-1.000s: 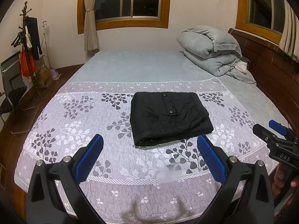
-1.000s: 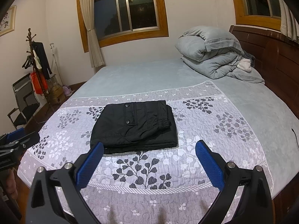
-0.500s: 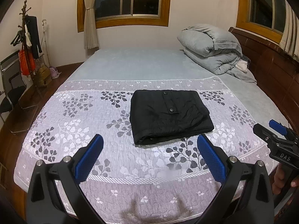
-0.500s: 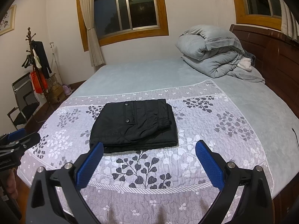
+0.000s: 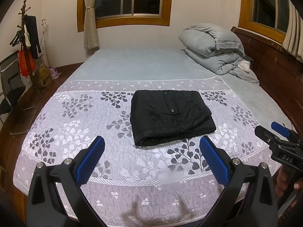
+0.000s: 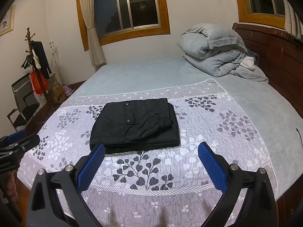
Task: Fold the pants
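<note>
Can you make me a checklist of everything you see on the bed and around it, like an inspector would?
Surface: bed with a floral coverlet laid over the near part.
Job's things: black pants folded into a flat rectangle on the coverlet, two snap buttons showing on top.
Clutter: grey duvet bundled at the far right by the headboard.
Grippers: left hand-held gripper open, holding nothing; right hand-held gripper open, holding nothing; both short of the pants.
Cables: a thin dark cord at the bed's right edge.
Surroundings: two windows, curtain, coat rack, chair.
</note>
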The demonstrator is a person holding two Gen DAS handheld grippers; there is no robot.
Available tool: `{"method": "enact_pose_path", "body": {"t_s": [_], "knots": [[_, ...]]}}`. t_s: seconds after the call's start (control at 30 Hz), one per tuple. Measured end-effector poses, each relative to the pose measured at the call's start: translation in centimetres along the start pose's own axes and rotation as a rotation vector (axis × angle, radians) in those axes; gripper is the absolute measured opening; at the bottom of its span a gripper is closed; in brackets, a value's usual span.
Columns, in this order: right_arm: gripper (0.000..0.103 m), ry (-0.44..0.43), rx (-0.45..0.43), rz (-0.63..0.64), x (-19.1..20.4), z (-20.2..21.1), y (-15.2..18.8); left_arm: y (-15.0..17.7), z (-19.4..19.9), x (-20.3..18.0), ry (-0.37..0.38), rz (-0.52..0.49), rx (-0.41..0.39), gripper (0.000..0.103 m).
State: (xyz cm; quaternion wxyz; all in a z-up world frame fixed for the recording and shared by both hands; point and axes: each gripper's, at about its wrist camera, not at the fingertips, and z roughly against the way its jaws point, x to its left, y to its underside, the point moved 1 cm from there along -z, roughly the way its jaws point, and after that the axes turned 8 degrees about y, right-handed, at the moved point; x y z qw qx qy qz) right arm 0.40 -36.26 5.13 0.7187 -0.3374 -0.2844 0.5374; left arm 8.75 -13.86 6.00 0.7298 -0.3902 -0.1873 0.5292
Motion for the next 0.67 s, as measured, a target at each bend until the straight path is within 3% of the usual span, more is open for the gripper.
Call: {"method": "enact_pose_path", "body": {"t_s": [0.67], "knots": [[0.099, 0.001, 0.005, 0.0, -0.19, -0.29, -0.12, -0.19, -0.32, 0.27, 0.01, 0.026, 0.019, 0.1]]}}
